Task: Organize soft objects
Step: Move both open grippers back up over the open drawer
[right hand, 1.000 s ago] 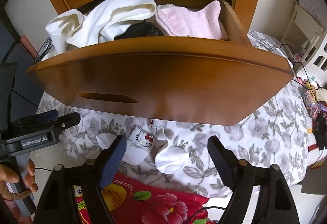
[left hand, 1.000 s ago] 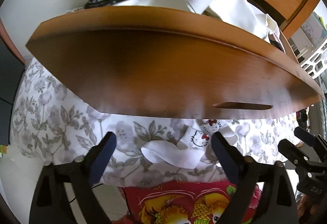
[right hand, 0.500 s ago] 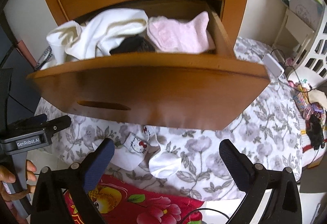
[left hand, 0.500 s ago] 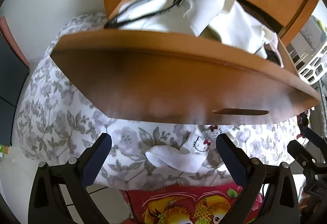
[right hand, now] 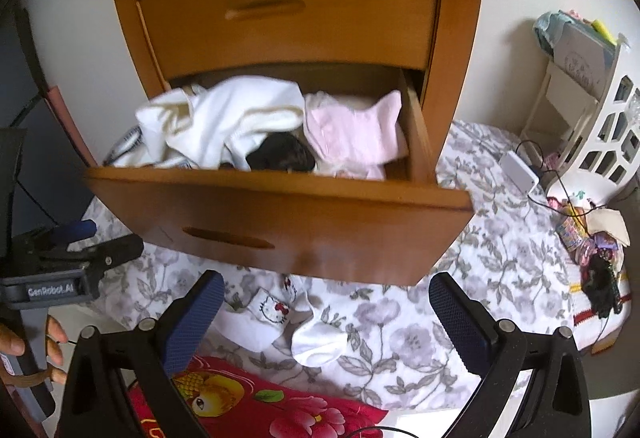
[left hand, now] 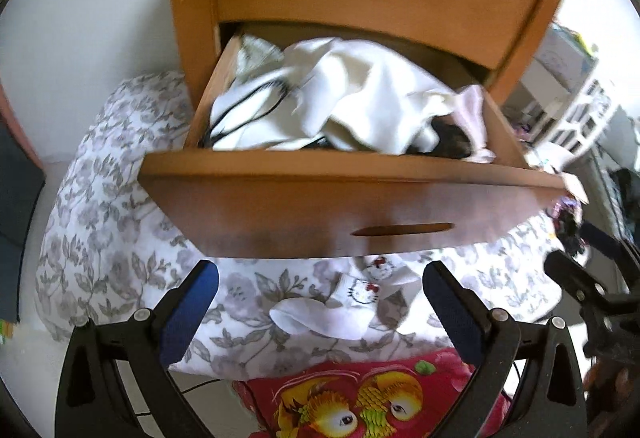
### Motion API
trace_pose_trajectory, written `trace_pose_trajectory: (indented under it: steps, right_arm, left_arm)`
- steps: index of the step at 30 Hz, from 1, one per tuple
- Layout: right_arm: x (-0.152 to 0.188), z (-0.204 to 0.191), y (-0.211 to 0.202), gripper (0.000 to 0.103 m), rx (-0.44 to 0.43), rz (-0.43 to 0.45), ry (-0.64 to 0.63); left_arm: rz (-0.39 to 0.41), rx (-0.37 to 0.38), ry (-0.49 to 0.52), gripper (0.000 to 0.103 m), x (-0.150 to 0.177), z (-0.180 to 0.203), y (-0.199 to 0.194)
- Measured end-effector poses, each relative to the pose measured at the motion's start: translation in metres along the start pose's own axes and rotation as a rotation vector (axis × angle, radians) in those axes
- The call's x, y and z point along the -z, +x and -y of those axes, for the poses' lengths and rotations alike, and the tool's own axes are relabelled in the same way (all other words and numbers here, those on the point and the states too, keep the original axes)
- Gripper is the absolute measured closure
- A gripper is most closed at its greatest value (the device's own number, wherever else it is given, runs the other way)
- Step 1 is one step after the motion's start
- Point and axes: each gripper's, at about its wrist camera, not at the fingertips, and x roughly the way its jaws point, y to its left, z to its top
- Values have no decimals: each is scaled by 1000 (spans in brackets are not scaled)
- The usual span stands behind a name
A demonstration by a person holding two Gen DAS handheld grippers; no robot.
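Floral bedding [left hand: 120,238] lies under both grippers. Between the wide, empty jaws of the left gripper [left hand: 320,302] rest white socks [left hand: 340,306]; for the right gripper [right hand: 326,312], also spread wide, they sit left of centre. Beyond the jaws, the open drawer [right hand: 280,222] holds white, pink and, seemingly, black clothes.

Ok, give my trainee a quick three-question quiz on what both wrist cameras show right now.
1. True or false: the lower drawer stands pulled open.
2. What lies on the floral bedspread below it? A) white socks B) a towel C) a hat
3. Fill in: the pink garment sits at the drawer's ____ end in the right wrist view.

Key: 1 true. 2 A, the white socks. 3 right. Neither the left gripper nor the right gripper holds anything.
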Motion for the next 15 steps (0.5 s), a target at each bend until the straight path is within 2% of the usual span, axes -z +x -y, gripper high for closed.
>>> trace_pose_trajectory:
  steps: [4, 9, 15]
  right_arm:
    - [-5, 1, -17, 0, 25, 53, -7]
    - [-13, 6, -39, 0, 32, 117, 12]
    - [-26, 2, -65, 0, 36, 195, -11]
  left_arm:
    - [80, -17, 32, 1, -7, 3, -31]
    - [189, -28, -6, 1, -21, -3, -67]
    - [265, -58, -65, 1, -35, -17, -91]
